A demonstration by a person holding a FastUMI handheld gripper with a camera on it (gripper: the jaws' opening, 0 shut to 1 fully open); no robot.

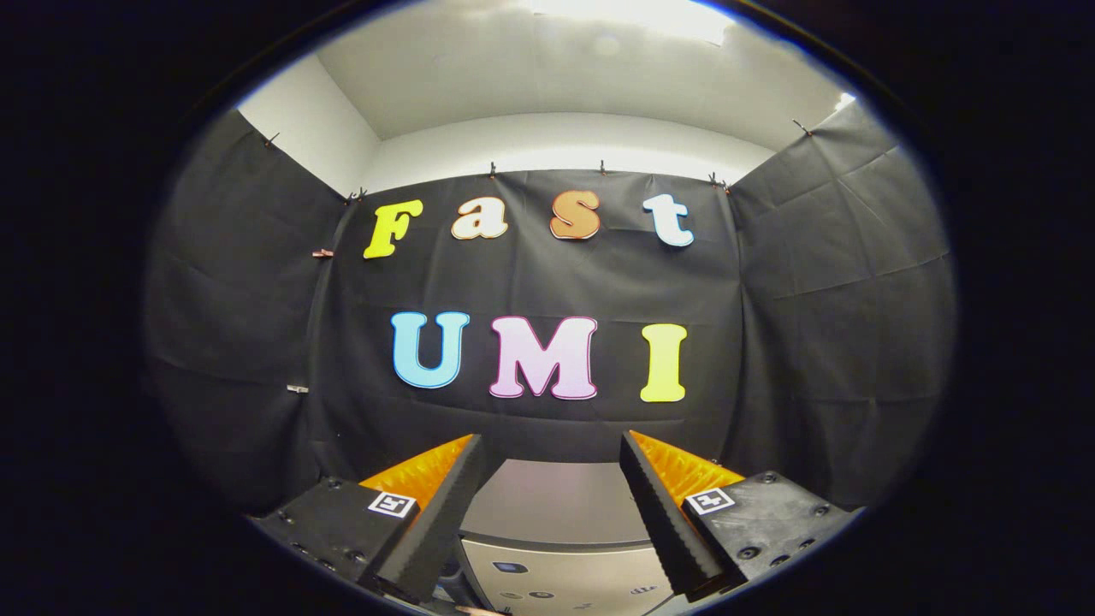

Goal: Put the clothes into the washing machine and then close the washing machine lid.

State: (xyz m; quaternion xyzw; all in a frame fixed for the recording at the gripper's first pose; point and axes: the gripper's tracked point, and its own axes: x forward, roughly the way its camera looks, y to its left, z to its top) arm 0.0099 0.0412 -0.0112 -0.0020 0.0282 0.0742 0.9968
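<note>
Showing between and below the fingers, washing machine (552, 522), lid down, control panel nearest. Gripper (552, 479) spread wide, holding nothing, touching nothing, raised above the machine. Beyond, black cloth wall (813, 325), white wall (565, 141) and ceiling (547, 68) above.

Light pours from a blown-out ceiling panel (633, 15) overhead, leaving the black cloth (547, 274) dim but sharp, a soft sheen on the washer top (552, 505), straight lines bowed by fisheye toward the edges, and the open gripper (547, 522) shaded underneath.
</note>
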